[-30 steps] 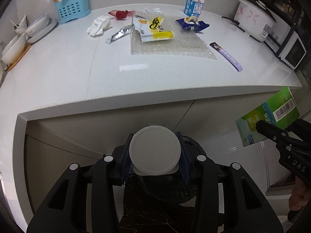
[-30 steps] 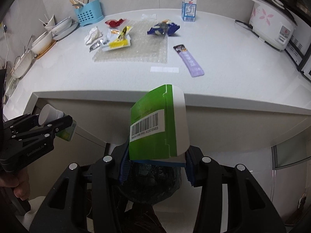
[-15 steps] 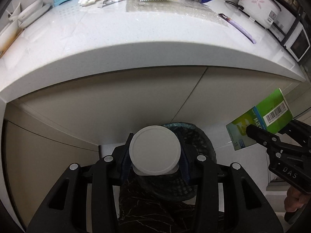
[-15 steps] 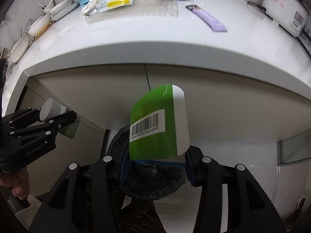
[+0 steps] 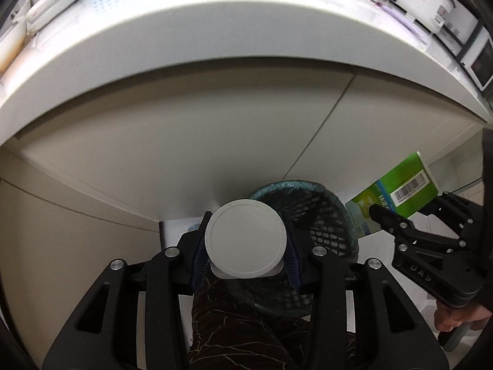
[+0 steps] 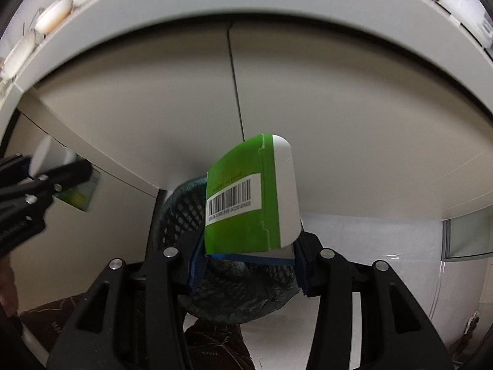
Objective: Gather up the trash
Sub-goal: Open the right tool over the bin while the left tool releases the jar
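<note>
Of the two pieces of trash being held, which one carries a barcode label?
The green and white carton in the right gripper; the left gripper holds a plain white-lidded bottle.

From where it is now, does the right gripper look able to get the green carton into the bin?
Probably yes: the right gripper, shut on the green carton, hangs right above the open mesh bin, with nothing between them.

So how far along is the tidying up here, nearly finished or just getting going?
Mid-job, it looks. Nothing can be confirmed as already binned. In hand: the left gripper clamps a white-lidded container, and the right gripper clamps a green carton; both hang above the mesh bin below the counter edge. Left: dropping both in. The countertop is barely visible from here, so remaining trash cannot be judged.
</note>
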The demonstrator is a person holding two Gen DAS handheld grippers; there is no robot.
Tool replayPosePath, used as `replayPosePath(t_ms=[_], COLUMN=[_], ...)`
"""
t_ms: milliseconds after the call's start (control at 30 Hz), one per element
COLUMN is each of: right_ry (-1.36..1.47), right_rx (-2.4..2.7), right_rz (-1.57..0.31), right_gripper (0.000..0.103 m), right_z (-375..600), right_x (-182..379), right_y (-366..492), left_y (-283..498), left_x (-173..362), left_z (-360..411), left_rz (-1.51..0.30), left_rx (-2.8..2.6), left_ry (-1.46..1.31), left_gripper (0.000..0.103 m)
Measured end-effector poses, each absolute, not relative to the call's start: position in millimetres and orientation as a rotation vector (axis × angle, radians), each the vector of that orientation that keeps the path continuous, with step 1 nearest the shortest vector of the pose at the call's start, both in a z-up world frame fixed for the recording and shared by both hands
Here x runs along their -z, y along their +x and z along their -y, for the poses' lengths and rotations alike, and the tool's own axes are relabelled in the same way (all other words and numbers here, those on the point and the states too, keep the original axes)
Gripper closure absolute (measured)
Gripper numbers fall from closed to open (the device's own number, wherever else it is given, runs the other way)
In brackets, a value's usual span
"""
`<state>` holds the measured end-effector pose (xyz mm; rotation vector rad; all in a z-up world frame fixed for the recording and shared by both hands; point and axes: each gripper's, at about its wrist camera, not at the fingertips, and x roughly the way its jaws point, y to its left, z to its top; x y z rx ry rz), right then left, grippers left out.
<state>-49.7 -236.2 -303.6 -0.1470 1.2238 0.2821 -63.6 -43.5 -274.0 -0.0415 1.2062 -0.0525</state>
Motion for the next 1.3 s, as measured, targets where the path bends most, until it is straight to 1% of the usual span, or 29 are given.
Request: replayPosePath(t_ms=[167, 300, 367, 433, 600, 700, 900, 1300], right_ry=[-0.148, -0.152, -0.154, -0.151, -0.115, -0.095, -0.055, -0.019], right_rx=[-0.296, -0.295, -0.292, -0.286, -0.244, -0.211, -0.127, -0.058], right_rz=[-1.236, -1.243, -1.24, -1.226, -1.192, -1.181, -1.164, -1.154], right_gripper=[0.059, 0.057, 0.048, 0.031, 0.017, 0.012, 0.008, 0.008], right_z=[231, 231, 232, 230, 244, 259, 287, 319], right_x=[311, 313, 313, 312, 305, 300, 285, 278], right_y=[-48, -45, -46, -48, -50, -51, -49, -56], left_y=[-63, -61, -58, -58, -57, -56, -51, -48], left_x=[277, 279, 279, 279, 285, 288, 294, 299], left_z=[41, 43, 43, 45, 50, 55, 76, 115], left_rz=[-1.21, -1.213, -1.214, -1.214, -1.221, -1.223, -1.225, -1.231], left_rx=[0.035, 0.033, 0.034, 0.037, 0.053, 0.07, 0.127, 0.228], left_ry=[-0.044, -0.043, -0.041, -0.039, -0.026, -0.016, 0.031, 0.123], left_gripper=[0.062, 0.062, 0.062, 0.062, 0.062, 0.062, 0.062, 0.062])
